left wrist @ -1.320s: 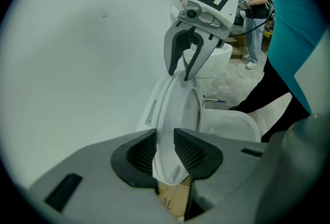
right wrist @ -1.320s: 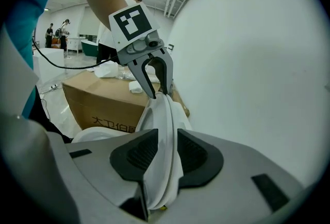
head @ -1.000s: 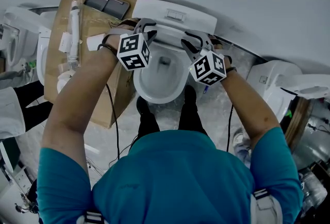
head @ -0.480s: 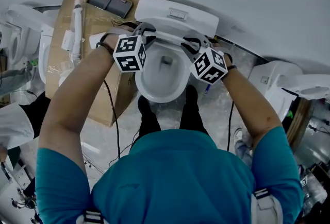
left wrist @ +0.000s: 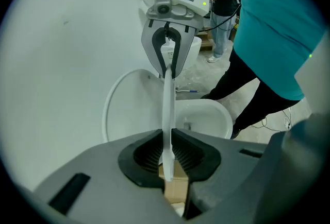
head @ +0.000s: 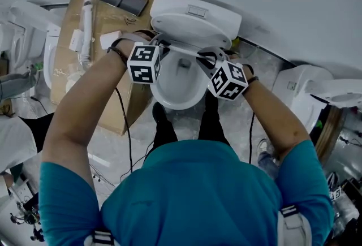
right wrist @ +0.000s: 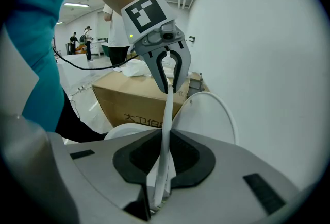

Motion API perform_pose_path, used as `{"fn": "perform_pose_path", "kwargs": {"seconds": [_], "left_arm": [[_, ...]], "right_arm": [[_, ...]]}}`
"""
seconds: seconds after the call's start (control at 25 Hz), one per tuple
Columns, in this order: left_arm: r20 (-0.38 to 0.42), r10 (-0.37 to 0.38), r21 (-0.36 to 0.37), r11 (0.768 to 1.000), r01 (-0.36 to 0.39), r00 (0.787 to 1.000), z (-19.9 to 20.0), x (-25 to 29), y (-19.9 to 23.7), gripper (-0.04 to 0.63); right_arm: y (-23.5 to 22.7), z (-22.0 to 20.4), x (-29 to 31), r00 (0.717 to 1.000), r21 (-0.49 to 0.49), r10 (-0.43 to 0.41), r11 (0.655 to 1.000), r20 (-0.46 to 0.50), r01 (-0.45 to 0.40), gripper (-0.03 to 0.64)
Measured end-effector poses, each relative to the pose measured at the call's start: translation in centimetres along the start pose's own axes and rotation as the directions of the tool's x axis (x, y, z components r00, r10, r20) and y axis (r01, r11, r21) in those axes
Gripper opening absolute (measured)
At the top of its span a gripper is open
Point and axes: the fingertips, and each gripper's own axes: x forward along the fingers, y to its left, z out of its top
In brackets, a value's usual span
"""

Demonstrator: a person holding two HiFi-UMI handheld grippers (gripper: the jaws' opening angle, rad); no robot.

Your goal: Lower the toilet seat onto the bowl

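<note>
Beside a white wall, one bowl (head: pixel 172 102) is standing. The left gripper (left wrist: pixel 166 153) and the right gripper (right wrist: pixel 164 158), whose jaws have just been closing, are clamping the one seat (left wrist: pixel 167 109) between their pads.

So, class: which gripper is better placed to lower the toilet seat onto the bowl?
Neither clearly: the left gripper and right gripper have both just been closing on the raised toilet seat, one each side, above the bowl. Probably lower with both together.
</note>
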Motion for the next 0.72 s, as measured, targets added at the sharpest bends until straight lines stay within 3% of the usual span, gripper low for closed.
{"fn": "perform_pose_path", "kwargs": {"seconds": [0.2,0.48,0.72], "left_arm": [[-0.006,-0.016,0.026,1.000,0.017,1.000,-0.1,-0.1,-1.6,0.046],[-0.022,0.050,0.039,0.998,-0.049,0.999,0.1,-0.2,-3.2,0.046],[-0.015,0.011,0.045,0.999,-0.010,1.000,-0.2,-0.3,-5.4,0.046]], "right_arm": [[1.8,0.2,0.1,1.000,-0.020,0.026,0.999,-0.005,-0.026,0.046],[3.5,0.1,0.2,0.999,-0.020,0.034,0.999,-0.010,-0.034,0.046],[5.7,0.3,0.4,0.997,-0.039,0.081,0.996,-0.015,-0.081,0.055]]}}
